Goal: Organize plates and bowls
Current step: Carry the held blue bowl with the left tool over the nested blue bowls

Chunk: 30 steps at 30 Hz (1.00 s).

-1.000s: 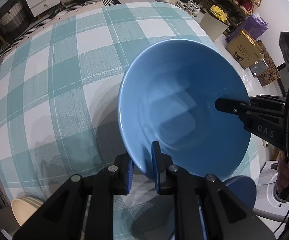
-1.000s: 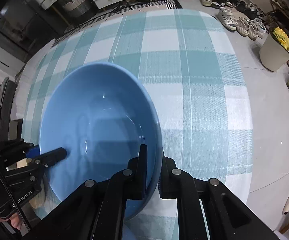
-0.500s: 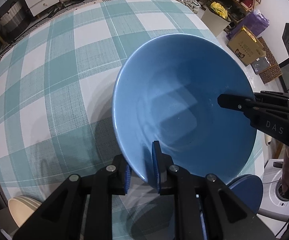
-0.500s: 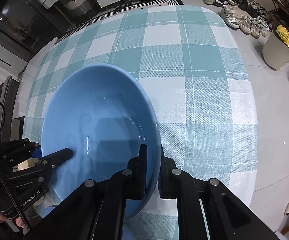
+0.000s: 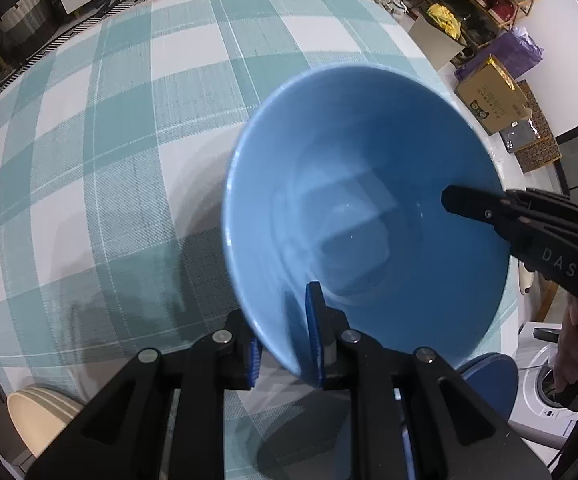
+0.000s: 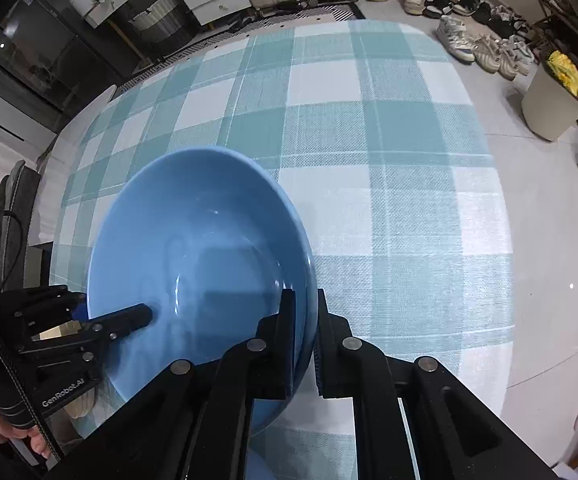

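Note:
A large blue bowl point(image 5: 369, 200) point(image 6: 197, 248) hangs tilted over the teal-and-white checked tablecloth point(image 5: 129, 160). My right gripper point(image 6: 305, 340) is shut on the bowl's near rim, one pad inside and one outside. In the left wrist view one of its fingers point(image 5: 473, 206) reaches into the bowl from the right; the other is hidden behind the wall. My left gripper point(image 5: 285, 352) straddles the opposite rim. Its jaws are opening, and the rim stands between the blue pads with a gap showing on the inner side.
A stack of cream dishes point(image 5: 37, 416) sits at the table's near left corner, and a small blue plate point(image 5: 489, 376) lies under the bowl's near right edge. Past the table edge are shoes, a bin point(image 6: 549, 108) and cardboard boxes point(image 5: 489, 96) on the floor.
My left gripper's pads have spread slightly around the rim. The bowl has shifted right and tilted in the left wrist view. The right gripper's hold looks the same.

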Tool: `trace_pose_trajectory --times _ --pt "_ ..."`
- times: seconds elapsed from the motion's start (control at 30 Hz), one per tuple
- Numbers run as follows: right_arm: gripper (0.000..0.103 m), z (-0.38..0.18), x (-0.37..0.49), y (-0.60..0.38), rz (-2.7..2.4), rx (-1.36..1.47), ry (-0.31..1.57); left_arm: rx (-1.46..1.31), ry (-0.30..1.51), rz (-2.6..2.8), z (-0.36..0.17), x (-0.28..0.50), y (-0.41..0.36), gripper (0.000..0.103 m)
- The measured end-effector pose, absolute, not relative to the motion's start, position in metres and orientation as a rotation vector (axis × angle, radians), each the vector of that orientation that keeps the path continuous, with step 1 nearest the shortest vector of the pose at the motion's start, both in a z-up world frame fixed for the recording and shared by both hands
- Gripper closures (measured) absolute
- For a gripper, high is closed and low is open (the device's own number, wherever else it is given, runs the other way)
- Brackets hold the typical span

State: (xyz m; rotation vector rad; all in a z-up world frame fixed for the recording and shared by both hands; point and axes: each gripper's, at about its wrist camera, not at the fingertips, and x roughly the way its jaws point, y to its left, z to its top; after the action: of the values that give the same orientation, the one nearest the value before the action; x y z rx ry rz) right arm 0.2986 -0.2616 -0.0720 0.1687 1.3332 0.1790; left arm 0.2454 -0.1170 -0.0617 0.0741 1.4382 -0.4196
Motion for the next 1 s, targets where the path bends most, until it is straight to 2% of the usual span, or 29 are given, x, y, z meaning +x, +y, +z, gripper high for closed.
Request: trace_pose_trajectory --times 0.3,1.0 --pt "0.096 -0.082 0.304 -0.259 0.176 0.170 1.366 0.087 1.443 -0.406 -0.061 0.248 -0.120 0.086" --pt "0.096 0.014 0.273 -0.257 0.146 0.166 1.246 0.102 1.367 -0.437 0.018 0.226 -0.118 0.087"
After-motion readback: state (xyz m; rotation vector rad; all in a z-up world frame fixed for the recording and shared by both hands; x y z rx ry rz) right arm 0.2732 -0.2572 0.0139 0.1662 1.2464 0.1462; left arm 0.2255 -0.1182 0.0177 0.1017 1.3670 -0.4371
